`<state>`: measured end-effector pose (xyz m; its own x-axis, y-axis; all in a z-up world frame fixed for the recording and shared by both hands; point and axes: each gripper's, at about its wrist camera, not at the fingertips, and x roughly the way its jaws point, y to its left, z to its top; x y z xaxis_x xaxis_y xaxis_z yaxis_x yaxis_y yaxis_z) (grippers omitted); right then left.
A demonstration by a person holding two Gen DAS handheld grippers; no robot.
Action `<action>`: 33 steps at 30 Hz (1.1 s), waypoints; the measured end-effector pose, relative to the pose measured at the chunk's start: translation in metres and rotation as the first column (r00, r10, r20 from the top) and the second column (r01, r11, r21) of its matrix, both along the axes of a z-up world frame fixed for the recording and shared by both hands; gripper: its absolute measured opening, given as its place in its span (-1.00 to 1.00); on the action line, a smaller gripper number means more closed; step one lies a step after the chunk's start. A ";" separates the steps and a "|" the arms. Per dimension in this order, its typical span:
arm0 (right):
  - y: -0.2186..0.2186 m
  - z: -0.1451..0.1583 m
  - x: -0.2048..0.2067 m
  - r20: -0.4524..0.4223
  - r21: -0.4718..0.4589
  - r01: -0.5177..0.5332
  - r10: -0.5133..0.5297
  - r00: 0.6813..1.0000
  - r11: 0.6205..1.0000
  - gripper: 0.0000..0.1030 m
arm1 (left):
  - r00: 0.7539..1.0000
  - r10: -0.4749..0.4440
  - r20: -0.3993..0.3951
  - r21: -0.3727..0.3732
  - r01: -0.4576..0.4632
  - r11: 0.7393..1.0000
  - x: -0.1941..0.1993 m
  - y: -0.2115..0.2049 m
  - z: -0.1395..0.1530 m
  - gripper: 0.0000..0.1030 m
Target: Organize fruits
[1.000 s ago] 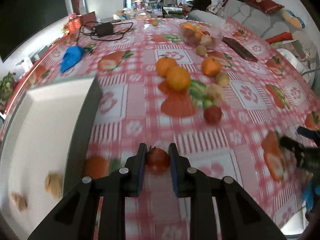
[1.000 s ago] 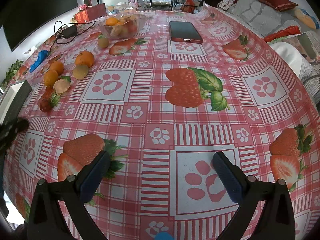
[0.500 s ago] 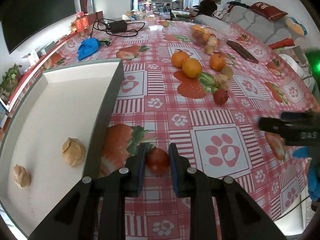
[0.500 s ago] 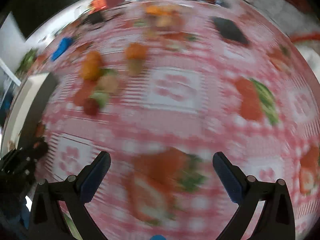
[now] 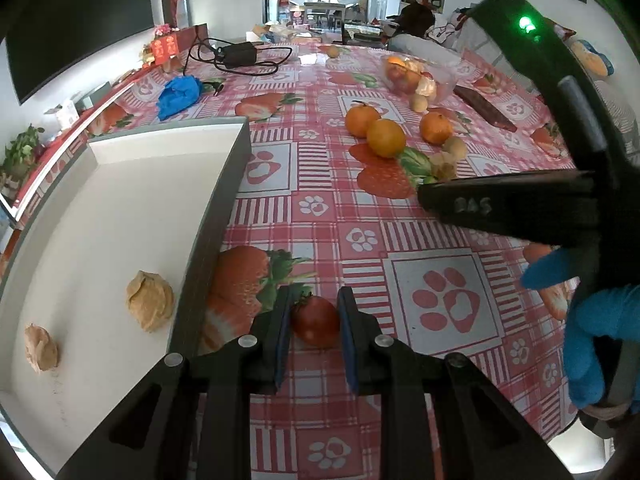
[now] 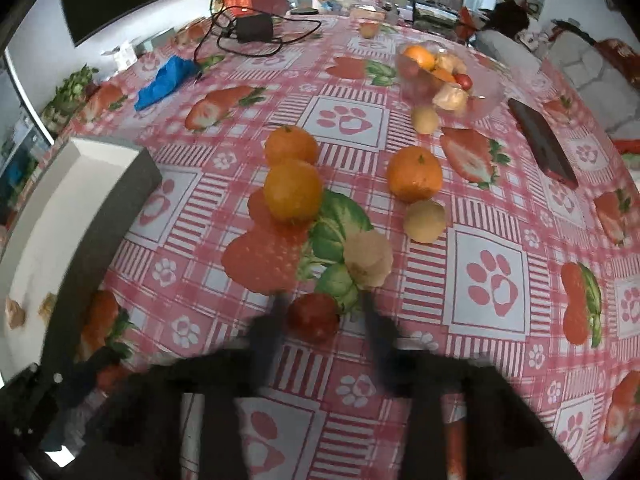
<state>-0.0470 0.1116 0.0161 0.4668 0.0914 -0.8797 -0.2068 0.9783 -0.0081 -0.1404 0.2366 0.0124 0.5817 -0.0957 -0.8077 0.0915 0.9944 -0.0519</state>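
My left gripper is shut on a small red tomato, held just above the tablecloth beside the white tray. Two tan husked fruits lie in that tray. My right gripper is blurred and its jaws are closing around a second red tomato on the cloth. A gap still shows between that tomato and the right finger. Beyond it lie a husked fruit, three oranges and a small yellow fruit. In the left wrist view the right gripper's finger and a blue-gloved hand reach in from the right.
A clear bowl of mixed fruit stands at the back right. A dark phone lies to its right. A blue cloth and a charger with cables lie at the back left. The tray's dark wall stands on the left.
The right gripper swept left across the table to the fruit cluster and its jaws narrowed from wide open around the red tomato. The left gripper still holds its tomato, hardly moved.
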 end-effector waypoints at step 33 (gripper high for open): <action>0.100 0.073 -0.041 0.033 0.241 -0.230 0.229 0.973 0.943 -0.48 | 0.967 0.248 0.053 -0.046 -0.246 0.968 -0.020 0.178 0.064 -0.53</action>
